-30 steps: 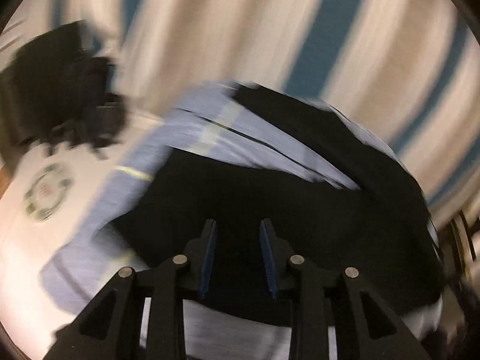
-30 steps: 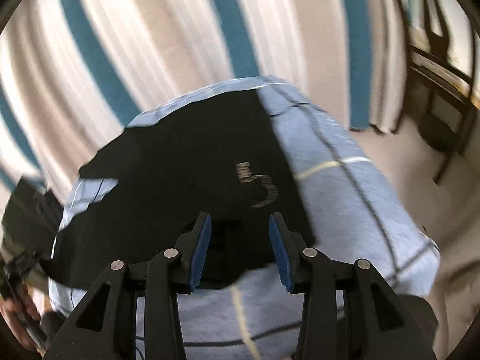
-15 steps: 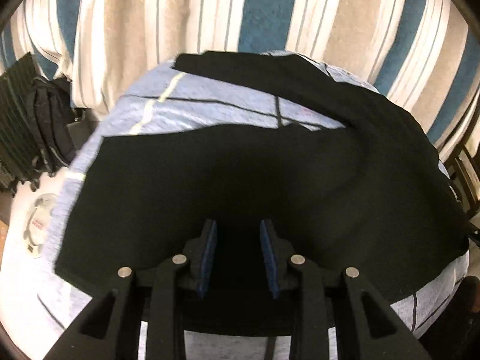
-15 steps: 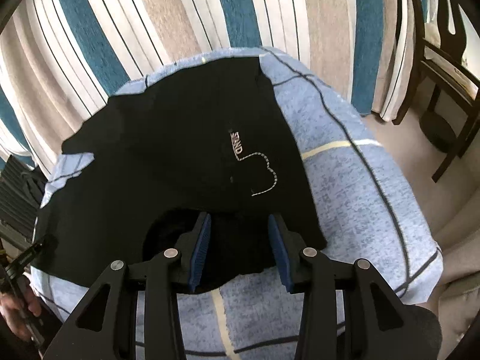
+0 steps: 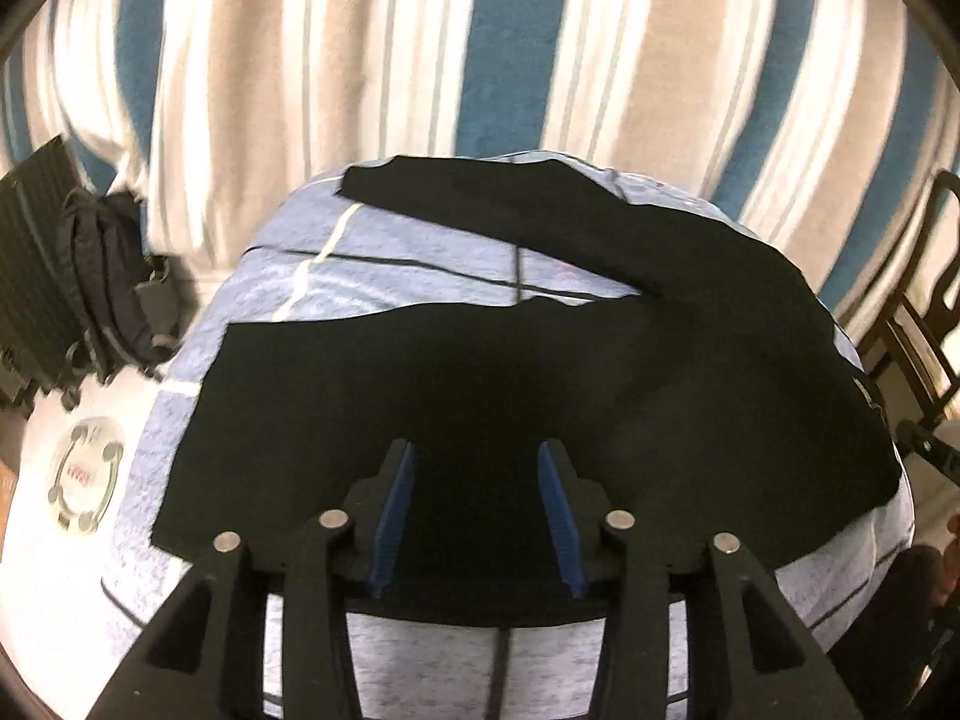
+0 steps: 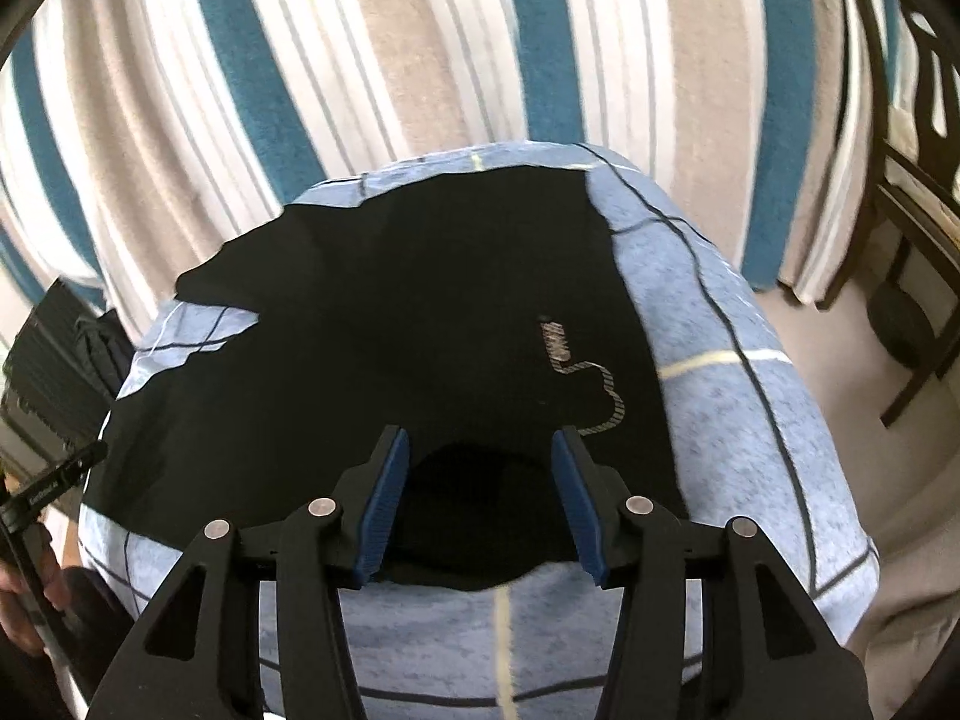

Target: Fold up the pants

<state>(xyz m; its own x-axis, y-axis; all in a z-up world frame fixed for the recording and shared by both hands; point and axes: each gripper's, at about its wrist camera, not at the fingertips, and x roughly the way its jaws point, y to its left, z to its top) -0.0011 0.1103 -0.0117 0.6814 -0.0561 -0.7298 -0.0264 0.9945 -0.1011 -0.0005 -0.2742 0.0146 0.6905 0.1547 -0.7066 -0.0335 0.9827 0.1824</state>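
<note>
Black pants (image 5: 480, 372) lie spread on a blue checked cloth (image 5: 390, 282), with two legs running to the left in the left wrist view. My left gripper (image 5: 475, 456) hovers over the near leg's edge. Its jaws are opening and the fabric below sits free of the pads. In the right wrist view the pants (image 6: 390, 330) show a stitched logo (image 6: 585, 366). My right gripper (image 6: 480, 441) stands over the bunched waistband at the near edge of the cloth (image 6: 750, 420). These jaws are opening too, with the waistband between the blue pads but not pinched.
A striped blue, beige and white curtain (image 5: 480, 60) hangs behind the surface. A black bag (image 5: 114, 276) and a round white scale (image 5: 81, 480) sit on the floor at left. A dark wooden chair (image 6: 900, 180) stands at right. A hand (image 6: 24, 600) shows at lower left.
Both pairs of jaws have widened off the black fabric. The pants, blurred and moving a second ago, now lie flat on the blue cloth.
</note>
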